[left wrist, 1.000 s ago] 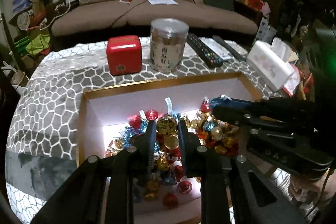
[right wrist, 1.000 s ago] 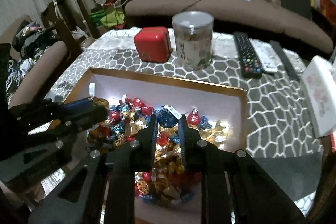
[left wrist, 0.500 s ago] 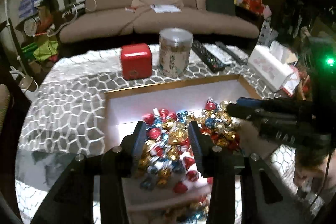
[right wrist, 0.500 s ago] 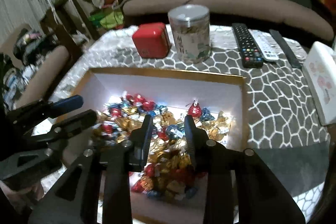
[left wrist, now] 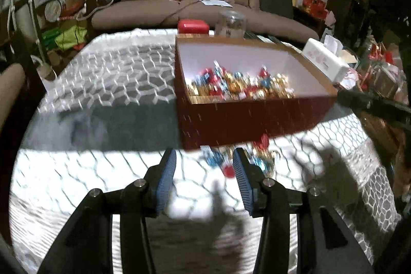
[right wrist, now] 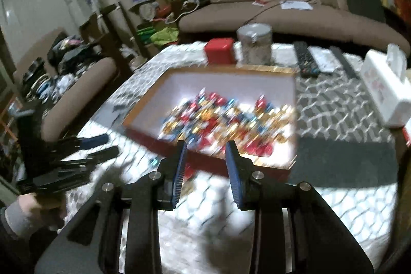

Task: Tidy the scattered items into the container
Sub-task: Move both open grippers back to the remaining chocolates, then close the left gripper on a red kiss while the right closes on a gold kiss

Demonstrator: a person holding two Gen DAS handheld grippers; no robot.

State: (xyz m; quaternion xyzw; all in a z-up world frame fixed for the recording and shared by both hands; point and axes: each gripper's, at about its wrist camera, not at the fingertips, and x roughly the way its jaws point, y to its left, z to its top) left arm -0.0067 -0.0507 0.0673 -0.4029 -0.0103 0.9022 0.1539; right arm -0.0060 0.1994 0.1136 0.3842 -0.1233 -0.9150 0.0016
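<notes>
The container is a box [left wrist: 246,120] with red outer walls, a gold rim and a white inside; it shows again in the right wrist view as the box [right wrist: 292,104]. A heap of foil-wrapped candies [left wrist: 239,85] lies in it, also seen as candies [right wrist: 226,117]. A few loose candies [left wrist: 262,143] lie on the cloth just before its near wall. My left gripper [left wrist: 204,161] hovers short of them, its jaws opening, with nothing gripped. My right gripper [right wrist: 205,153] is open and empty before the near wall. The view is blurred.
Behind the box stand a red tin [right wrist: 219,52] and a clear jar [right wrist: 254,45], with remotes [right wrist: 307,62] and a white tissue box [right wrist: 385,89] to the right. A sofa [left wrist: 195,9] lies beyond the table. A padded chair [right wrist: 77,99] stands left.
Both grippers were shut on candies over the box, the left on a gold one, the right on a blue one. They opened, dropped them, and have pulled back to the table's near side.
</notes>
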